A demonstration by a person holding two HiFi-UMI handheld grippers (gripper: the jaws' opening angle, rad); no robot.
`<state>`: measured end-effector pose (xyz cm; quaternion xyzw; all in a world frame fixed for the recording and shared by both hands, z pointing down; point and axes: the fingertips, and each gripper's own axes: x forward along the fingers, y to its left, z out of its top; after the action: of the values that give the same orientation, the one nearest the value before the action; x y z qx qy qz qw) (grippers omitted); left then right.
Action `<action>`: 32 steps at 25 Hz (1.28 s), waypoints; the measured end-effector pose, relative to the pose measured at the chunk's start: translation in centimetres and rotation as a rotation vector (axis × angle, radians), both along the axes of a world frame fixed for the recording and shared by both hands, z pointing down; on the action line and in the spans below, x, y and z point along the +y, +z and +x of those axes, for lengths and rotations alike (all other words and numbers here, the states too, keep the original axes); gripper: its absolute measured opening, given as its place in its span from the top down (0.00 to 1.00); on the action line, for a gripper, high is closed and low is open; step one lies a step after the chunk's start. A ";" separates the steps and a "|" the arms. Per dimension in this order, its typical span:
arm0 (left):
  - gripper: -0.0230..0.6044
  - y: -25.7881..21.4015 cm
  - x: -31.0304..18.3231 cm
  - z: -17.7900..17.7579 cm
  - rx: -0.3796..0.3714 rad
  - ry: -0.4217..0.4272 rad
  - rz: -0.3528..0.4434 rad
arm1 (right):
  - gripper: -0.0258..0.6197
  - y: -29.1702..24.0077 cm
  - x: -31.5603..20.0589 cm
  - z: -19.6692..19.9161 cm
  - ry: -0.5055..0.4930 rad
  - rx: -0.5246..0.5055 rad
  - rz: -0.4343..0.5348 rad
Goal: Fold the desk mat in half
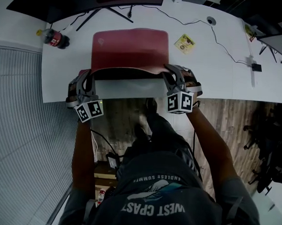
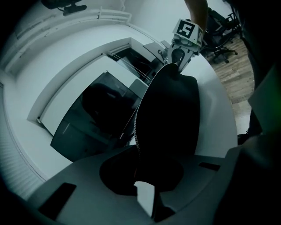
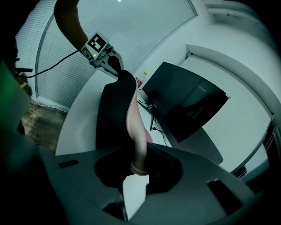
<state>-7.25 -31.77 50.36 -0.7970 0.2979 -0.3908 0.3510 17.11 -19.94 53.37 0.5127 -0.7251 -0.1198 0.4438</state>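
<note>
1. Desk mat, red-topped and flexible (image 1: 129, 51): it lies in the upper middle of the head view. Its far part rests on the white counter (image 1: 213, 66), and its near edge is raised clear of the surface.
2. Left tongs (image 1: 89, 79): almost fully closed, pinching the near-left corner of the mat. Right tongs (image 1: 174, 76): narrow, clamped on the near-right corner.
3. Step in hand, by judgement: lifting and carrying the near edge. The fold is not yet laid down.
4. Next move calls for both tongs to travel together toward the far edge at the same height. The held corners should meet the far corners before release. Uneven travel would likely skew the crease.
5. Head view alone shows the red top face, how the mat sits on the counter, and the items nearby. These are a plastic bottle of dark drink (image 1: 55, 38) at upper left and a small yellow packet (image 1: 184, 42) just right of the mat.
6. Gripper views alone show the pinch itself. The stitched edge enters between the jaws, the dark underside hangs between both tongs, and a black monitor (image 3: 184, 101) stands beyond.
</note>
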 end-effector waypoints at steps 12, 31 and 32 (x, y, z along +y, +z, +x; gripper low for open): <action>0.91 2.0 -7.2 3.8 -0.003 -0.025 -0.037 | 0.83 2.8 -6.5 3.0 0.026 -0.058 -0.076; 0.90 8.5 -14.0 7.2 -0.057 -0.097 -0.151 | 0.82 8.7 -12.1 5.5 0.047 -0.106 -0.220; 0.90 8.8 -14.2 7.2 -0.066 -0.102 -0.161 | 0.82 8.8 -12.3 5.7 0.051 -0.109 -0.228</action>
<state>0.00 -45.95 59.17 -0.7932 0.2942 -0.4567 0.2752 22.78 -32.24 62.21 0.4832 -0.7437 0.0027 0.4620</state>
